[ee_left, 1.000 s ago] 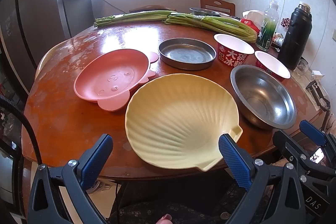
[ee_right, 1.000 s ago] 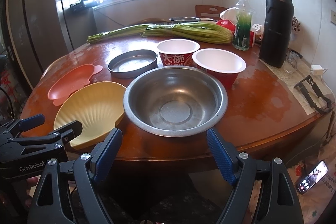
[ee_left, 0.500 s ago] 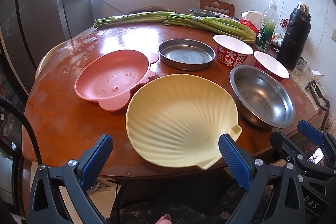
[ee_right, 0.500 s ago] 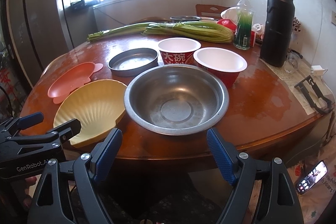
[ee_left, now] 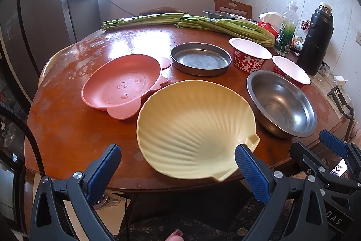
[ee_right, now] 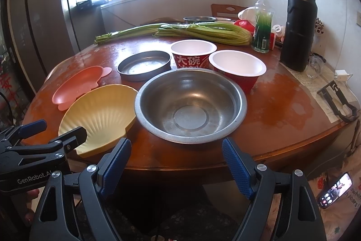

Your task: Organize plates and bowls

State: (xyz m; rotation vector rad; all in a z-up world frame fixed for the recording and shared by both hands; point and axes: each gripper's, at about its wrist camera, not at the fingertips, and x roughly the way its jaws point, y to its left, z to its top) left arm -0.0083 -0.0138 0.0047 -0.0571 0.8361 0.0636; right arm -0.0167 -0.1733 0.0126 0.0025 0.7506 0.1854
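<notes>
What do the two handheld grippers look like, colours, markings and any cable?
Both the left gripper and the right gripper have black triangular frames with silver bolts and blue textured pads on the jaws. The left one carries white "GenRobot.AI" lettering, the right one "DAS". A black cable curves beside the left gripper.

On the table: one yellow shell-shaped plate (ee_left: 194, 125), one pink plate (ee_left: 123, 85), one round metal pan (ee_left: 200, 58), one steel bowl (ee_left: 281, 103). Two red paper bowls (ee_right: 191, 54) sit behind. Two bundles of green stalks (ee_left: 225, 25), one black flask (ee_right: 297, 26), one clear bottle (ee_right: 262, 22).
</notes>
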